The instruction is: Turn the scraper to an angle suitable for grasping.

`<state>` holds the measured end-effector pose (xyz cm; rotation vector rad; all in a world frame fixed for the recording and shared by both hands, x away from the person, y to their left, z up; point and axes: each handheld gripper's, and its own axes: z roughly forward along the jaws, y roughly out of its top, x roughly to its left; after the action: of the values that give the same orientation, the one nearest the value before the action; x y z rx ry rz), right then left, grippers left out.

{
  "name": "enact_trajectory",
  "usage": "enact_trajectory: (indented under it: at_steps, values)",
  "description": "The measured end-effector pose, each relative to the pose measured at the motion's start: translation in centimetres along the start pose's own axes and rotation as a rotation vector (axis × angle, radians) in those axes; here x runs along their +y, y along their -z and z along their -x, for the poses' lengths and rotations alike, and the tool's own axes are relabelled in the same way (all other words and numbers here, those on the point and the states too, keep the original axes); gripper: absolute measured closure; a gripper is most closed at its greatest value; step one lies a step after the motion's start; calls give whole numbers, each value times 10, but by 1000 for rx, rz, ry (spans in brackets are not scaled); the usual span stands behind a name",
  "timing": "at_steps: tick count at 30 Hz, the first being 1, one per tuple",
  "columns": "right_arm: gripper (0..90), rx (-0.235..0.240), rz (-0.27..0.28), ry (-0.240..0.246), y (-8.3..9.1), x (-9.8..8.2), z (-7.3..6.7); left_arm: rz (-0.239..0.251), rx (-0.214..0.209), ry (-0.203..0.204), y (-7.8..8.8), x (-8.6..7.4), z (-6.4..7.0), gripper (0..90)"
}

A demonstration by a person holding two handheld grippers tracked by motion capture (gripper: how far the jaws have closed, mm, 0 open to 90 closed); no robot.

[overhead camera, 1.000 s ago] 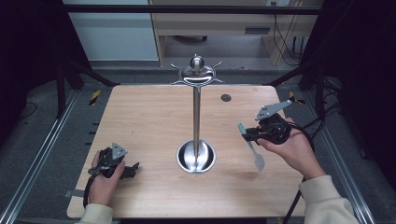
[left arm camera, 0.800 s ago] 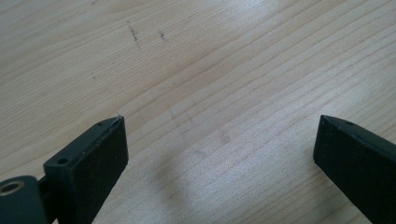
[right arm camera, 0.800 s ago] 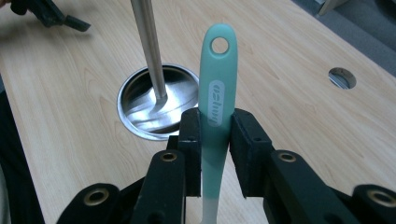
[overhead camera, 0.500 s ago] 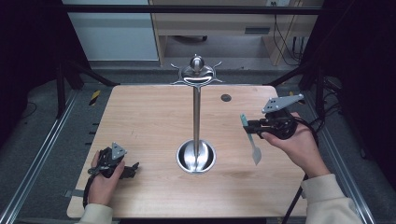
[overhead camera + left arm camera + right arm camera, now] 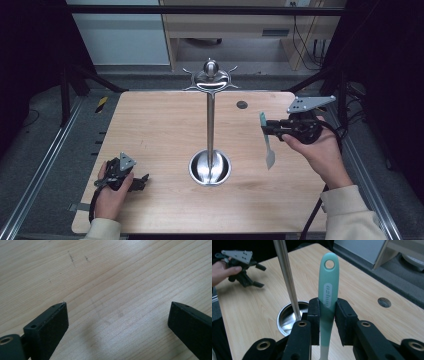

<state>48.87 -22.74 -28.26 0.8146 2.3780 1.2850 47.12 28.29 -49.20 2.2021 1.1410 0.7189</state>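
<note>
Right gripper (image 5: 270, 127) has risen off the worktop (image 5: 150, 130) and shifted toward the far right corner since the earlier frames, taking the spatula (image 5: 267, 142) up with it; left gripper (image 5: 137, 181) has kept its place.

Right gripper: held above the worktop's right side, near the right edge, jaws pinching the mint-green handle of the spatula. In the high view the tool hangs blade-down, pale blade end lowest, clear of the wood. In the right gripper view the handle (image 5: 328, 292) stands up between the two black pads, its hanging hole at the tip.

Left gripper: low at the near left corner, held in the person's left hand (image 5: 107, 192). In the left gripper view the jaws stand spread wide, bare wood grain between them.

Metal stand (image 5: 210, 130): upright at the worktop's middle, round base (image 5: 210, 169) toward the near edge, hooked crown at top. Spatula is to its right, well apart from the pole.

Small dark hole (image 5: 242, 104) near the far edge.
</note>
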Motion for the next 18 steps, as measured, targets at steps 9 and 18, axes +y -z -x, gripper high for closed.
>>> enact_trajectory:
  at_steps: [9, 18]
  values:
    - [748, -8, 56, -3, 6, 8, -3, -2, 1, -1, 0, 0, 0, 29]
    - [748, -10, 115, 1, 14, 20, -9, 0, 2, -1, 0, 0, 0, 29]
